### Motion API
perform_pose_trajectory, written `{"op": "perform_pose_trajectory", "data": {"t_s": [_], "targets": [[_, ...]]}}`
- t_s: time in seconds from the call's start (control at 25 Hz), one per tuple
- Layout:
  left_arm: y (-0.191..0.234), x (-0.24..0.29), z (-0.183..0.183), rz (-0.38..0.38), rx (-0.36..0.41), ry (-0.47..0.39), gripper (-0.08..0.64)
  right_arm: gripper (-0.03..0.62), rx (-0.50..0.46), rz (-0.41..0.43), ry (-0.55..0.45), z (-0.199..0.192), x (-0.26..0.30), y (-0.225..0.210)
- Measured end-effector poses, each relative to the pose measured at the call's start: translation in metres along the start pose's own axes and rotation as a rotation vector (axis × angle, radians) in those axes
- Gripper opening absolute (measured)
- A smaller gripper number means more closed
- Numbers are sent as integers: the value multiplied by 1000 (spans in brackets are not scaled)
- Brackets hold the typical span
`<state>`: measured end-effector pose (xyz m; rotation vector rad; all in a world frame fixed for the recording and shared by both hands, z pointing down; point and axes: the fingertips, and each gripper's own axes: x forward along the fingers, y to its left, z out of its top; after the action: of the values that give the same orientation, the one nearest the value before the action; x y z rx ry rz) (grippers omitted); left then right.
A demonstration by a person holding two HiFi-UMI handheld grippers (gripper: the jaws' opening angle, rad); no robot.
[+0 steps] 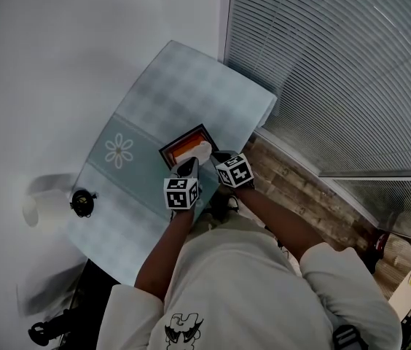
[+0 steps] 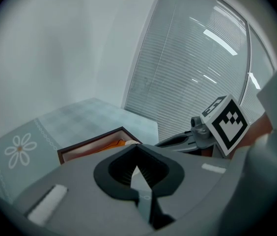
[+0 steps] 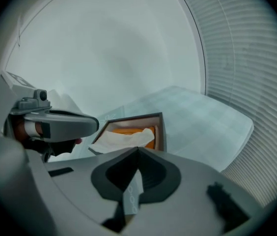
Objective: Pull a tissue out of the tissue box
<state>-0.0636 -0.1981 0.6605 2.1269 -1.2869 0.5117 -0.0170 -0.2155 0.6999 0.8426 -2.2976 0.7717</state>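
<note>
A dark-framed tissue box [image 1: 184, 146] with an orange inside stands on the pale checked tablecloth [image 1: 184, 86]. A white tissue [image 1: 202, 150] sticks out of its opening and droops toward me [image 3: 121, 139]. My left gripper [image 1: 188, 168] hovers at the box's near edge, jaws meeting with nothing between them [image 2: 137, 149]. My right gripper [image 1: 218, 157] is beside it at the box's near right corner. Its jaws are shut, and their tip [image 3: 138, 150] sits right in front of the tissue's near edge. Whether it touches the tissue is hidden.
A daisy print [image 1: 119, 150] marks the cloth left of the box. A small black object [image 1: 81, 201] and a white paper roll [image 1: 41, 206] sit at the table's left edge. Window blinds [image 1: 337, 64] run along the right, above a wooden floor [image 1: 300, 188].
</note>
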Motion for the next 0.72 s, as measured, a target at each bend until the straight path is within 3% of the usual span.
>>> {"op": "perform_pose_trajectory", "data": {"t_s": [0.36,0.48,0.72], "targets": [[-2,-35,10,-20,35,-49,6,14,-104,39,-87,22,-50,40],[-12,-49,12,-36,71,-64,6,14,-111,58,-128,30,-72,55],[-39,-86,34,-58,71,-147,6,14,-124,63,-214,46,-120,75]]}}
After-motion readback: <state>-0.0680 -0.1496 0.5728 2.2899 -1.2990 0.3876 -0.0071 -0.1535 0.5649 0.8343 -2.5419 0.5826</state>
